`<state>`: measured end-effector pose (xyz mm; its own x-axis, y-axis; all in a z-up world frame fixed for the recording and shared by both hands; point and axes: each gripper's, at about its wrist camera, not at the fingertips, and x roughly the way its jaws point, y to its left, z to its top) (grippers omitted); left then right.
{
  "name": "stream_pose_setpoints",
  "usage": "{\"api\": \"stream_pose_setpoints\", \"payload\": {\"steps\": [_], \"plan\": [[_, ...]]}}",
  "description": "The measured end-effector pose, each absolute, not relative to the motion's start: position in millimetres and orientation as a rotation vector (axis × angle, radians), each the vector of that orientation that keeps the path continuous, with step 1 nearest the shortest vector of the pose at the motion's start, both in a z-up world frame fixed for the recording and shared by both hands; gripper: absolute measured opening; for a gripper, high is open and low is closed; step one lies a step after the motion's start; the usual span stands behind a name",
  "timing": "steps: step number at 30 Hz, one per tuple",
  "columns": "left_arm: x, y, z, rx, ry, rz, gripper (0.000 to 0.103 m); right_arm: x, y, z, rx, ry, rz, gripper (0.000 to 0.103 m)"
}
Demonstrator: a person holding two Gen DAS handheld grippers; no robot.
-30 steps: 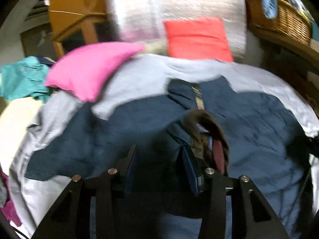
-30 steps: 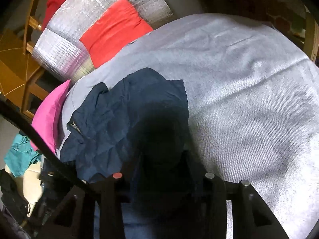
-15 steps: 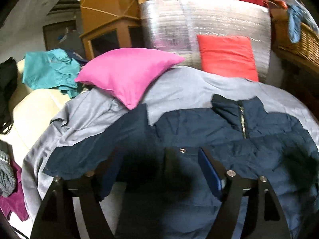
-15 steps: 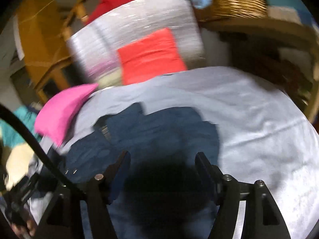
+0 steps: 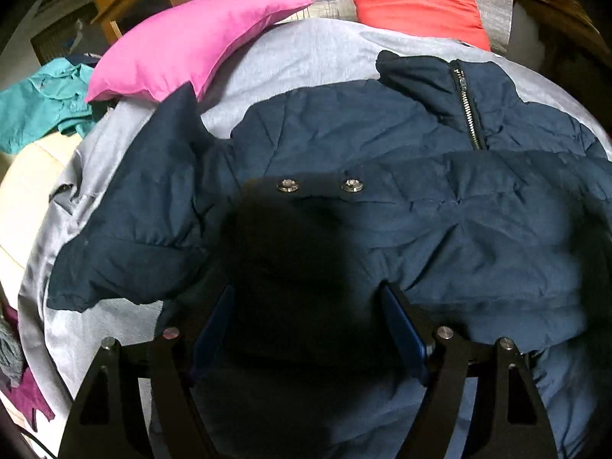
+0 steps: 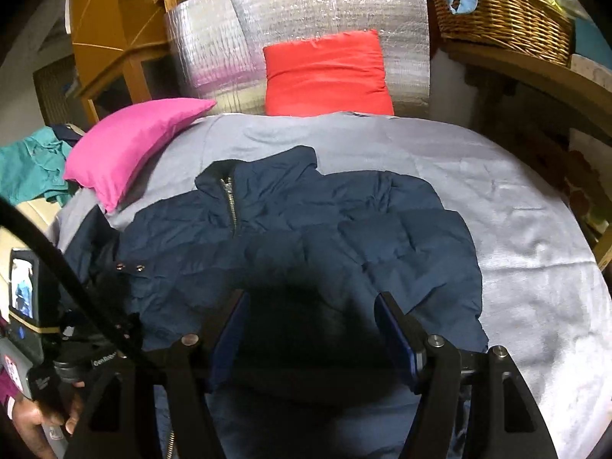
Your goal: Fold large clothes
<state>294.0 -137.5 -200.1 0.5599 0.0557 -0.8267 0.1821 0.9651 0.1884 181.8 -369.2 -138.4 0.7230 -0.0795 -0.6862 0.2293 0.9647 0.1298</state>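
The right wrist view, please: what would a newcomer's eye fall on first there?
A navy jacket lies spread across the grey bedspread in the middle, its zip near the collar. Behind it, a red cushion leans on a silver panel, and a pink pillow lies at the bed's left edge.

The left gripper (image 5: 306,321), black-framed with two blue-padded fingers (image 5: 405,329), is pointing steeply downward, its jaws standing wide apart and gripping nothing. The right gripper (image 6: 311,329), of the same build, is tilting downward too, jaws spread and empty. Beside its left finger, a person's hand (image 6: 36,417) is grasping a handle.
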Motion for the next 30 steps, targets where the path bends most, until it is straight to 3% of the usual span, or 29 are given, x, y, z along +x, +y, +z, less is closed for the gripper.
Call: {"api": "stream_pose_setpoints", "payload": {"steps": [10,14,19,24,27,30], "plan": [[294.7,-139.4,-207.3,0.293,0.971,-0.071,0.082,192.9,-364.2,-151.9,0.178,0.807,-0.211,0.07],[292.6,-136.6,-201.6,0.295,0.954,-0.075,0.081,210.3,-370.7,-184.1,0.205,0.962,-0.249,0.071],[278.4,-119.8,-175.2,0.245,0.89,-0.095,0.081,203.6,-368.5,-175.6,0.203,0.928,-0.24,0.071],[260.6,-43.0,-129.9,0.031,0.761,-0.044,0.083,175.9,-356.6,-144.6,0.223,0.78,-0.173,0.071],[261.1,19.2,-122.9,-0.132,0.743,0.05,0.09,160.7,-347.3,-129.6,0.238,0.707,-0.113,0.071],[269.5,82.8,-134.9,-0.289,0.793,0.163,0.09,151.0,-332.3,-118.7,0.257,0.674,-0.05,0.071]]}}
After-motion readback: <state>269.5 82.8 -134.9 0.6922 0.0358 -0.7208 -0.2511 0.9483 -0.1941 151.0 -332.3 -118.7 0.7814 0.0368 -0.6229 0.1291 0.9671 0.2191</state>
